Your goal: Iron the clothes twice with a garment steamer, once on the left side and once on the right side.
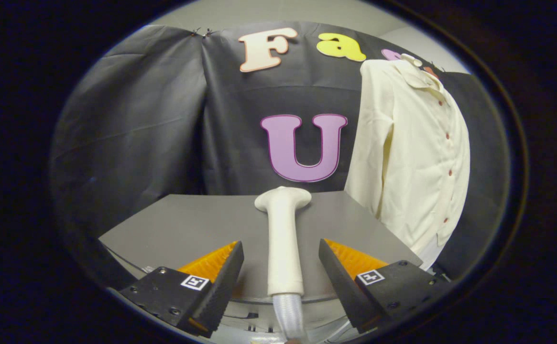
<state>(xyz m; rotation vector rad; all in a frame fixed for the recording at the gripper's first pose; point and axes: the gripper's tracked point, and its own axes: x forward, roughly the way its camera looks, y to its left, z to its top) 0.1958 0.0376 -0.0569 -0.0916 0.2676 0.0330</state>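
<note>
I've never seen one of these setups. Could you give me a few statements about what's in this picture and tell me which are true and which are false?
1. The steamer lies on the table between the gripper's open fingers. True.
2. The fingers press on the steamer. False: there is a gap on each side.
3. The shirt hangs beyond the table, to the right. True.
4. The shirt lies folded on the table. False: it hangs upright.
</note>
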